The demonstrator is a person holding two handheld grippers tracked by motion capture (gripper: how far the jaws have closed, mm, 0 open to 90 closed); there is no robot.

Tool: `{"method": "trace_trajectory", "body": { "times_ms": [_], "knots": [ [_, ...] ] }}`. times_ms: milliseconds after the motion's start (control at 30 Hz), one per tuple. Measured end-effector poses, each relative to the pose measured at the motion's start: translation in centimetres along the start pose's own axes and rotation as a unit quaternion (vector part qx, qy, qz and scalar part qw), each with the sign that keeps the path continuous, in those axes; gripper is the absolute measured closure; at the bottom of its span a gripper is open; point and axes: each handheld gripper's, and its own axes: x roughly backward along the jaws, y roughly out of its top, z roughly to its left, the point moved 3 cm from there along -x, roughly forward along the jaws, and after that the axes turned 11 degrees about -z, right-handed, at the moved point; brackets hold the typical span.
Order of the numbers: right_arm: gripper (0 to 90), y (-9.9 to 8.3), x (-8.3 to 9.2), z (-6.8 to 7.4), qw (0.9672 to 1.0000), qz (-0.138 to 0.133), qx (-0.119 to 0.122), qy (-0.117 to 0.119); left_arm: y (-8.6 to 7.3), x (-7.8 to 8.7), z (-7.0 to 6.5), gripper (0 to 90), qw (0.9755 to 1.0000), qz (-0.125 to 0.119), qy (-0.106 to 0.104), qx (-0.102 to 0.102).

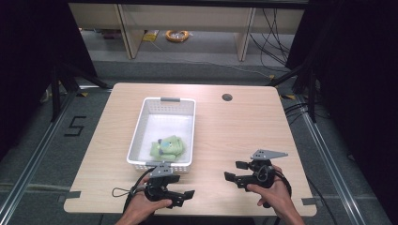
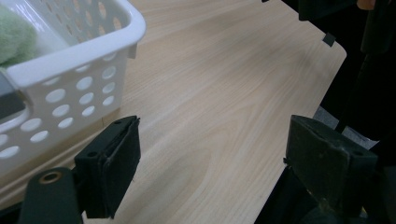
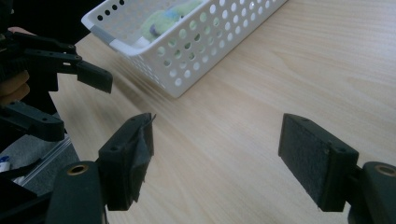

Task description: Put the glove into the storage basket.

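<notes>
My left gripper (image 1: 188, 194) sits near the worktop's (image 1: 234, 136) front edge, left of centre, jaws spread wide w/ nothing between them but bare wood; in the left gripper view both pads (image 2: 122, 158) are well apart and empty. My right gripper (image 1: 233, 171) is toward the front right, also wide open and empty, jaws pointing left toward the other one; same in the right gripper view, pads (image 3: 312, 156) far apart over plain wood. My hands come in from the bottom edge of the high view, forearms cut off there. White basket (image 1: 141, 124) w/ round holes in its walls stands left of centre, long side running front to back, its front end just beyond my left gripper, apart from it. Inside, at the front end, lies a soft green thing (image 1: 167, 147), maybe a plush toy or cloth w/ a blue bit, too small and blurry to say which. In the left gripper view only a fuzzy green corner (image 2: 14, 39) shows over the basket's rim (image 2: 77, 51), rest cut off at the frame edge; in the right gripper view it's partly hidden behind the holed wall. Grey tab on the basket's front rim, can't tell what it is. Small dark round hole (image 1: 227, 97) in the worktop near the back edge, right of centre. Back of the room is dim; cables and a yellow coil (image 1: 177, 35) on the floor, hard to make out.
</notes>
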Motion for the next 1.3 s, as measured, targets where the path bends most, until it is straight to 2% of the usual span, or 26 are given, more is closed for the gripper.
{"method": "trace_trajectory", "body": {
  "times_ms": [33,100,167,233,267,300,333,367,500,533,567,600,633,667,733,767,867,900,967,1000,1033,1067,1100,1167,1233,1300],
  "knots": [
    [26.4,-0.1,0.1,0.2,1.0000,0.004,-0.008,0.001,-0.1,0.0,0.0,17.6,1.0000,0.001,0.000,-0.002],
    [26.0,-0.3,0.1,0.1,1.0000,-0.002,0.000,0.002,-0.3,0.0,0.0,17.6,1.0000,0.003,-0.003,-0.005],
    [24.8,-0.5,0.3,0.3,1.0000,0.002,-0.009,0.000,-0.5,0.0,-0.1,17.6,1.0000,0.001,-0.002,-0.004],
    [22.4,-0.8,0.5,0.1,1.0000,-0.005,0.005,0.002,-0.6,0.1,-0.1,17.6,1.0000,0.001,0.000,-0.003],
    [21.8,-0.9,0.5,0.1,1.0000,-0.006,0.004,0.005,-0.7,0.1,-0.1,17.5,1.0000,-0.002,0.004,-0.003],
    [21.1,-1.0,0.6,0.4,1.0000,-0.002,-0.003,0.003,-0.8,0.1,0.0,17.5,1.0000,0.002,-0.003,-0.006],
    [20.7,-1.1,0.7,0.1,0.9999,-0.007,0.011,0.003,-0.8,0.2,0.0,17.6,1.0000,0.002,-0.001,-0.008],
    [20.4,-1.3,0.8,0.4,1.0000,-0.007,0.000,0.000,-0.9,0.2,-0.1,17.5,1.0000,0.004,0.001,-0.009],
    [19.5,-2.0,0.7,0.3,0.9998,-0.014,0.012,0.006,-1.2,0.2,-0.1,17.5,0.9999,0.002,0.000,-0.012],
    [19.4,-2.3,0.8,0.5,0.9999,-0.013,0.004,0.007,-1.3,0.2,-0.1,17.5,0.9999,0.003,-0.001,-0.012],
    [19.2,-2.4,0.7,0.4,0.9998,-0.011,0.013,0.008,-1.4,0.2,-0.1,17.5,0.9999,0.003,-0.001,-0.013],
    [18.9,-2.6,0.9,0.4,0.9999,-0.006,0.012,0.004,-1.5,0.2,-0.1,17.5,0.9999,0.002,0.000,-0.012],
    [18.7,-2.7,0.9,0.7,0.9999,-0.006,-0.004,0.008,-1.6,0.2,-0.1,17.5,0.9999,0.006,0.003,-0.015],
    [18.5,-2.9,0.9,0.6,0.9999,-0.008,0.008,0.010,-1.7,0.3,-0.1,17.5,0.9998,0.007,0.004,-0.016],
    [18.2,-3.2,1.1,0.8,1.0000,-0.001,0.004,0.002,-2.1,0.3,-0.2,17.5,0.9998,0.011,0.003,-0.013],
    [18.2,-3.3,1.1,0.5,0.9997,-0.007,0.024,0.001,-2.1,0.3,-0.2,17.5,0.9998,0.013,0.003,-0.018],
    [18.2,-3.8,1.2,0.9,1.0000,0.001,0.003,0.004,-2.7,0.2,-0.3,17.5,0.9996,0.015,0.000,-0.025],
    [18.1,-3.9,1.2,0.7,0.9999,0.000,0.014,0.006,-2.8,0.2,-0.3,17.5,0.9993,0.024,0.001,-0.030],
    [17.5,-4.4,1.3,0.9,0.9999,0.010,0.010,0.002,-3.2,0.2,-0.4,17.5,0.9992,0.031,0.000,-0.025],
    [17.4,-4.6,1.4,1.1,0.9999,0.014,0.001,0.001,-3.3,0.1,-0.5,17.5,0.9992,0.027,0.002,-0.030],
    [17.3,-4.8,1.4,0.9,0.9997,0.013,0.020,0.005,-3.5,0.1,-0.5,17.5,0.9991,0.033,0.004,-0.027],
    [16.8,-5.1,1.5,1.2,0.9998,0.020,0.004,0.001,-3.7,0.1,-0.5,17.5,0.9988,0.036,0.001,-0.034],
    [16.4,-5.2,1.6,0.9,0.9994,0.026,0.023,0.001,-3.9,0.0,-0.6,17.5,0.9990,0.038,0.003,-0.024],
    [16.4,-5.8,1.7,1.4,0.9994,0.034,0.000,0.002,-4.3,0.0,-0.7,17.5,0.9984,0.048,0.003,-0.030],
    [16.4,-6.3,1.7,1.2,0.9985,0.046,0.028,-0.006,-4.4,0.0,-0.9,17.5,0.9984,0.049,0.003,-0.028],
    [16.4,-6.7,1.8,1.7,0.9984,0.055,0.013,-0.001,-4.5,0.0,-1.0,17.5,0.9981,0.049,0.002,-0.037]
  ]
}}
